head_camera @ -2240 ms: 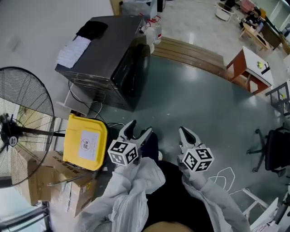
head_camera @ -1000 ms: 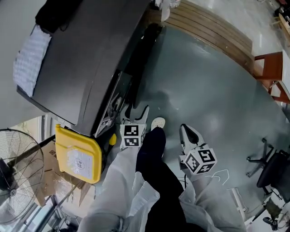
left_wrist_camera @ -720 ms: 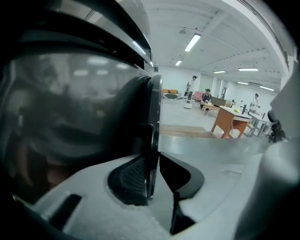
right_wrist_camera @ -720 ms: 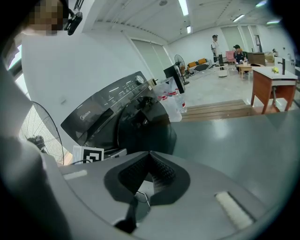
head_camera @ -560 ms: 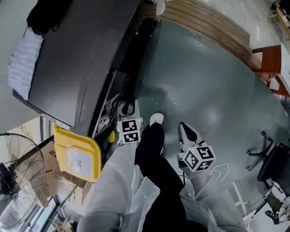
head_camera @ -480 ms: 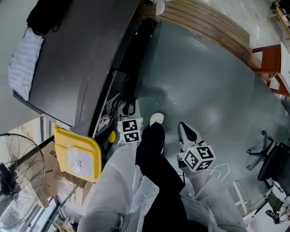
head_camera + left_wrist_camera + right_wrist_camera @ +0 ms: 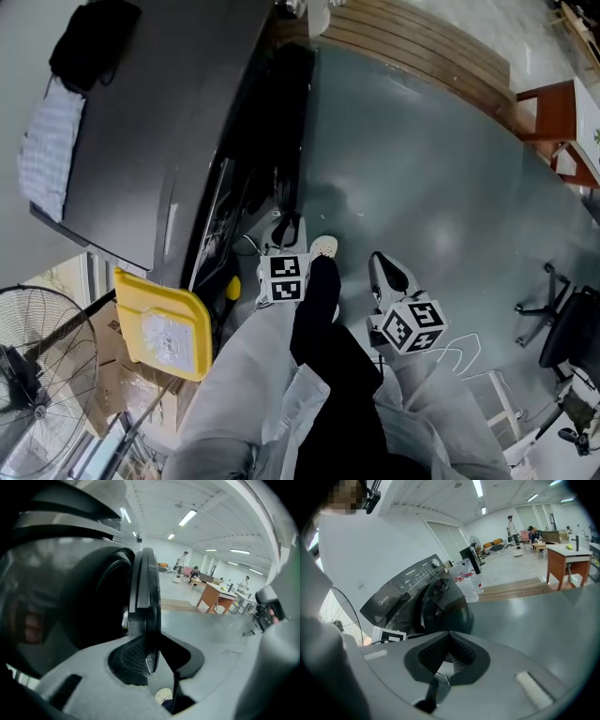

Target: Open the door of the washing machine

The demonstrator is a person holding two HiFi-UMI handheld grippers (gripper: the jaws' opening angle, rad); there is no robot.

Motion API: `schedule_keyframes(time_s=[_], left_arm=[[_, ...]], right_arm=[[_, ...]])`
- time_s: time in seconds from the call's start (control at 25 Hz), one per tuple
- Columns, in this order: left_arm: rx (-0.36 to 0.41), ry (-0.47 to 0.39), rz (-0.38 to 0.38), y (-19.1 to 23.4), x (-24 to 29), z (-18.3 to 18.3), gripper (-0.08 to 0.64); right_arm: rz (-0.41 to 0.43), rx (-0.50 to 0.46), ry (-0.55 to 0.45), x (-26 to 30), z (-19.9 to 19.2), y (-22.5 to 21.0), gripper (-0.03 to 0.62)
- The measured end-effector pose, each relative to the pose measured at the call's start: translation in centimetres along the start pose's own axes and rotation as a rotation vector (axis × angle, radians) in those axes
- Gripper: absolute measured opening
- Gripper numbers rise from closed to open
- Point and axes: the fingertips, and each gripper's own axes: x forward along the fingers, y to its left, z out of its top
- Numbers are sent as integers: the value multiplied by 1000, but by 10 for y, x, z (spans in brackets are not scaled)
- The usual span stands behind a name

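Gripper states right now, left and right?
Left gripper: jaws have just been closing, now shut on the edge of the washing machine door.
Right gripper: shut, empty.

A bin (image 7: 164, 323) stands beside the washing machine (image 7: 159, 131).

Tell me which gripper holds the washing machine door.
The left gripper: its jaws have just closed on the door edge. The right gripper is shut on nothing, away from the machine.

Ceiling strip lights (image 7: 187, 516) give bright, even light; fisheye edges darken.
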Motion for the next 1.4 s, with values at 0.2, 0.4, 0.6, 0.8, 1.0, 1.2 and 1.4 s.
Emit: schedule_keyframes(time_s=[0.2, 0.4, 0.6, 0.8, 1.0, 1.2, 1.4], left_arm=[[-8, 12, -118, -60, 17, 4, 108], [-29, 30, -158, -107, 34, 12, 118], [-39, 54, -204, -147, 52, 19, 121], [-35, 84, -267, -179, 68, 31, 123], [-83, 92, -258, -216, 91, 44, 123], [-167, 100, -191, -245, 113, 66, 121], [-236, 98, -131, -271, 141, 88, 120]], right_arm=[[-28, 23, -11, -10, 5, -21, 11], [-84, 73, -37, -24, 16, -54, 11], [-137, 75, -49, -34, 28, -85, 11], [-182, 84, -81, -42, 47, -109, 11], [-182, 90, -85, -53, 73, -149, 11], [-130, 52, -20, -54, 102, -185, 11], [-118, -37, 16, -57, 146, -234, 11]])
